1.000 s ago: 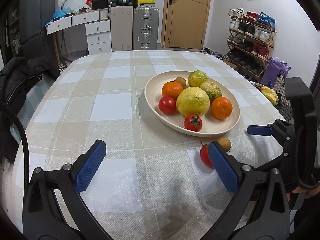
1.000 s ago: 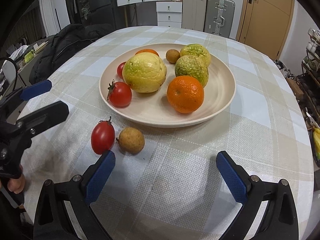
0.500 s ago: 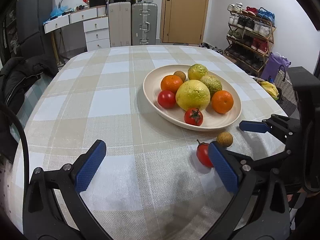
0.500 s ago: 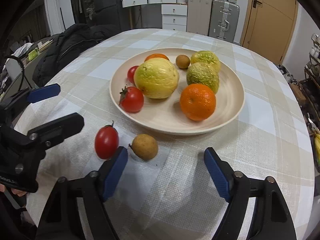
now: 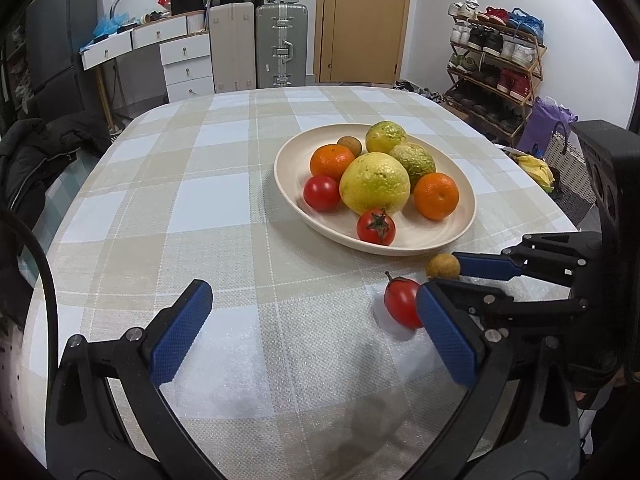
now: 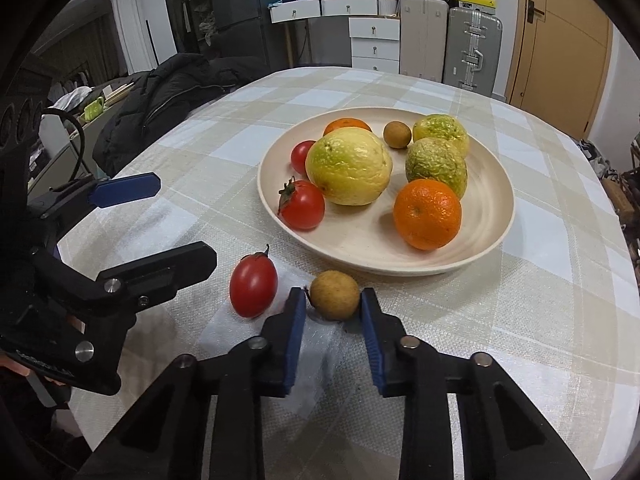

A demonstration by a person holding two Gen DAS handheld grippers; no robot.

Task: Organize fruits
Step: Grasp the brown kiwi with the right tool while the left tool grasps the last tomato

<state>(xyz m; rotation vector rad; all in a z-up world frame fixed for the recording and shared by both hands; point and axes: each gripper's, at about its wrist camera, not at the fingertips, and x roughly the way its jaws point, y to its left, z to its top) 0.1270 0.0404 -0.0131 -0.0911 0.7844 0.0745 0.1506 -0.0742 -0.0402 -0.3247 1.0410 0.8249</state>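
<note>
A: Nearest first: what is the right tool [image 6: 333, 309] doing?

B: A second ago its fingers stood wide apart, short of the loose fruit. Now they have narrowed to a small gap and sit on either side of the small brown longan [image 6: 334, 295] on the tabletop [image 6: 520, 320]. The blue pads look to be touching its sides or a hair off; I can't tell if it is truly pinched, and it has not been lifted.

A: And the left tool [image 5: 312, 332]?

B: Wide open, holding nothing, hanging low over the checked cloth much as before. From the right wrist view it sits out at about 9 o'clock.

A: What else is loose?

B: An oval red tomato [image 6: 253, 284] lies just beside the longan, at its 9 o'clock in the right view, apart from it and outside the fingers.

A: Farther out?

B: The cream plate [image 6: 494, 240] sits at 12 o'clock from the longan, its rim close by. It holds a round tomato [image 6: 303, 204], a large yellow citrus [image 6: 349, 171], an orange [image 6: 427, 213], two green-yellow citrus [image 6: 436, 165], another longan [image 6: 397, 134], a second tomato and a second orange behind.

A: So what does the closing mean for the job?

B: I judge the pick of the longan is under way; once gripped, it needs a short carry to a bare spot on the plate. The oval tomato would be the last piece left. The longan is small and round, so it may roll out if the squeeze is off centre.
</note>
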